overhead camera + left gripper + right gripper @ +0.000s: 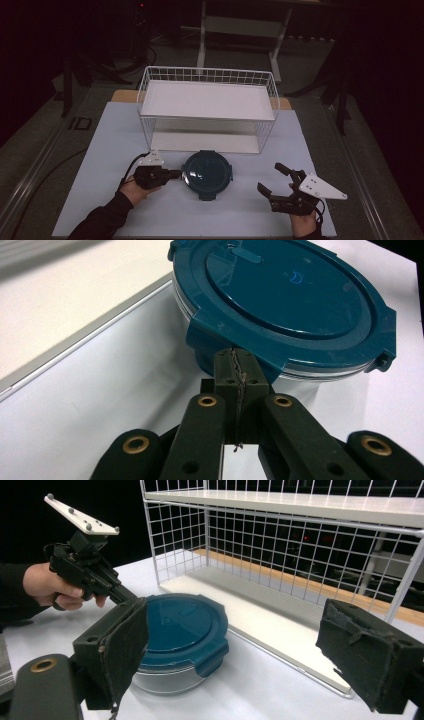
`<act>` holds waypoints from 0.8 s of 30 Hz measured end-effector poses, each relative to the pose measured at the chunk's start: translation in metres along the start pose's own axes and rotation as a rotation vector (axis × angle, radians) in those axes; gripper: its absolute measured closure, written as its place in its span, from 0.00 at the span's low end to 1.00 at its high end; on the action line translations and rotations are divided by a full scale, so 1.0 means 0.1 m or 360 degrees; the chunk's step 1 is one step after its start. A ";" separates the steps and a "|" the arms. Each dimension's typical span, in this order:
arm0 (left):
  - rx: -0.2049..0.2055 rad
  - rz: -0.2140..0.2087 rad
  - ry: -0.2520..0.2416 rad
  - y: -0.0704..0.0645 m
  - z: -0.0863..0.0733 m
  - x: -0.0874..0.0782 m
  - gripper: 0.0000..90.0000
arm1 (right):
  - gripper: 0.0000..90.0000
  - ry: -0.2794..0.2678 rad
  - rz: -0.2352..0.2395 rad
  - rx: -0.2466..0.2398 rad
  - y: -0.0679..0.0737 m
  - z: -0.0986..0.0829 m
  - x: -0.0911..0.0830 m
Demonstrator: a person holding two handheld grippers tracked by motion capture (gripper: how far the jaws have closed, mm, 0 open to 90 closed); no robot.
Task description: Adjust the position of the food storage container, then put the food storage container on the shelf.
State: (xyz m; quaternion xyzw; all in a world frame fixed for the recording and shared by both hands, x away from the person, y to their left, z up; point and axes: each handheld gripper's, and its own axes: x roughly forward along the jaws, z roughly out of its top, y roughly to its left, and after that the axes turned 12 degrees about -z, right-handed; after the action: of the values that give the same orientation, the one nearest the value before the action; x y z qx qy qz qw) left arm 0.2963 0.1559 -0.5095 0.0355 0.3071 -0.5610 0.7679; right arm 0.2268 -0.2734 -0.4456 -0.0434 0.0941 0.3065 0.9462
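High view, left to right: left gripper (176,174), jaws pressed together at the left-side clip tab of the round teal-lidded container (206,173); container resting on the white table (115,150), just in front of the white wire shelf rack (207,107). Right gripper (274,181), jaws spread wide with nothing between them, apart from the container at the table's near right.

A dark teal lid (206,172) tops the silvery container, beside a white wire-grid rack (207,107) and black grippers.
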 end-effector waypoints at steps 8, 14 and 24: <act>0.0002 0.0004 -0.0008 0.00 0.02 -0.02 0.99 | 0.14 0.0013 0.0018 -0.0007 0.02 0.00 0.01; -0.0051 -0.0032 -0.0129 0.00 0.09 -0.21 0.57 | 0.13 0.0015 0.0027 -0.0015 0.04 0.00 0.02; -0.0075 -0.0145 -0.0259 -0.20 0.28 -0.47 0.02 | 0.12 -0.0022 0.0006 -0.0032 0.09 0.06 0.04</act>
State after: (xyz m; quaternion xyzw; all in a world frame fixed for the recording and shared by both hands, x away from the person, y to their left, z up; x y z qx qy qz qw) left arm 0.2821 0.1773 -0.4570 -0.0422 0.2580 -0.5889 0.7648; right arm 0.2258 -0.2629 -0.4405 -0.0505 0.0845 0.3094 0.9458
